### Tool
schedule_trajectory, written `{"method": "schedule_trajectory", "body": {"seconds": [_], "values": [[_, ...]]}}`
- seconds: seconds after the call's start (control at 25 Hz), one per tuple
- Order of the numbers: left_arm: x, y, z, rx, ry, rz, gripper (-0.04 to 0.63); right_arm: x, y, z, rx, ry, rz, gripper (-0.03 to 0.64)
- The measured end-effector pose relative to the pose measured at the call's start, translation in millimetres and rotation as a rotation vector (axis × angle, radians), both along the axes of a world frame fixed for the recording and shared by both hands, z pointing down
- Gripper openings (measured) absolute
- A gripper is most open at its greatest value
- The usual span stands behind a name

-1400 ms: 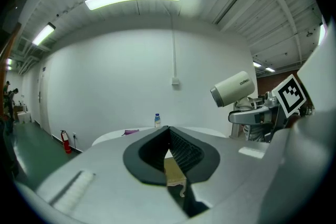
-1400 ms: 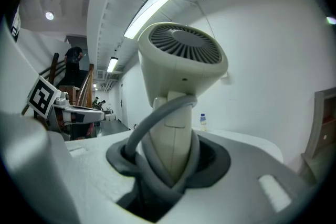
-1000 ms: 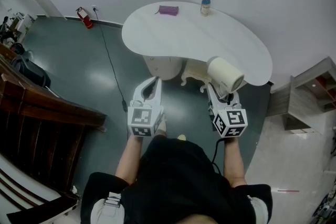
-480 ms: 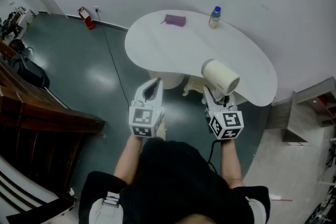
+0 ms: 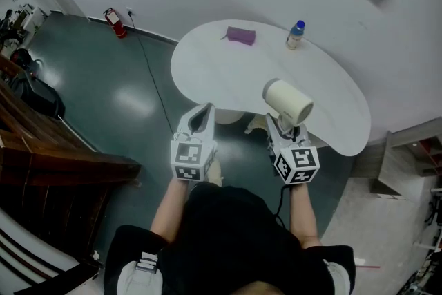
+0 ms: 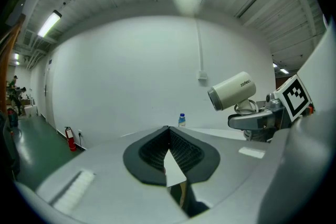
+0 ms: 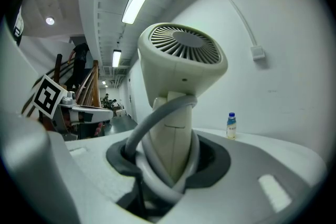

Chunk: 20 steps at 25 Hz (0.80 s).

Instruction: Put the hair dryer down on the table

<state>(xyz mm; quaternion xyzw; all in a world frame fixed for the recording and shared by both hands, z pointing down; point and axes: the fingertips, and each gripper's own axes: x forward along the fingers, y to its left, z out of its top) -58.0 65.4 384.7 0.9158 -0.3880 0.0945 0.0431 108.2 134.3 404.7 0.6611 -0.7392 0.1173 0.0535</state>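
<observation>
While aloft, one hair dryer [image 5: 289, 101].

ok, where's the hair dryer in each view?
Head view: hair dryer centre-right, in the right claw.
Left gripper view: upper right.
Right gripper view: centre, handle between the jaws.
Shared landmark: the bottle on the table, in all three.

**Both grippers held out ahead, side by side**

The left gripper [image 5: 204, 108] is held out in front of the torso, its jaws brought together with nothing between them. The right gripper [image 5: 285, 126] is held beside it and apart from it, its jaws clamped on the handle of the hair dryer [image 5: 287, 101]. The left forearm [image 5: 171, 207] and the right forearm [image 5: 304, 211] are bare and are extended forward, roughly parallel.
</observation>
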Motion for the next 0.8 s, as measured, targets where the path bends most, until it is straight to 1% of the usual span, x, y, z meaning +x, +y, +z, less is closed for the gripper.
{"method": "schedule_trajectory", "body": {"seconds": [0.4,0.6,0.8], "values": [[-27,-79,5,-0.003,0.015,0.025,0.005,-30,-79,-3,0.000,0.023,0.013,0.189],[-38,-108,10,-0.003,0.017,0.039,0.005,-45,-107,5,-0.014,0.035,0.021,0.189],[-48,-131,11,-0.007,0.026,0.031,0.005,-52,-133,8,-0.028,0.049,0.015,0.189]]}}
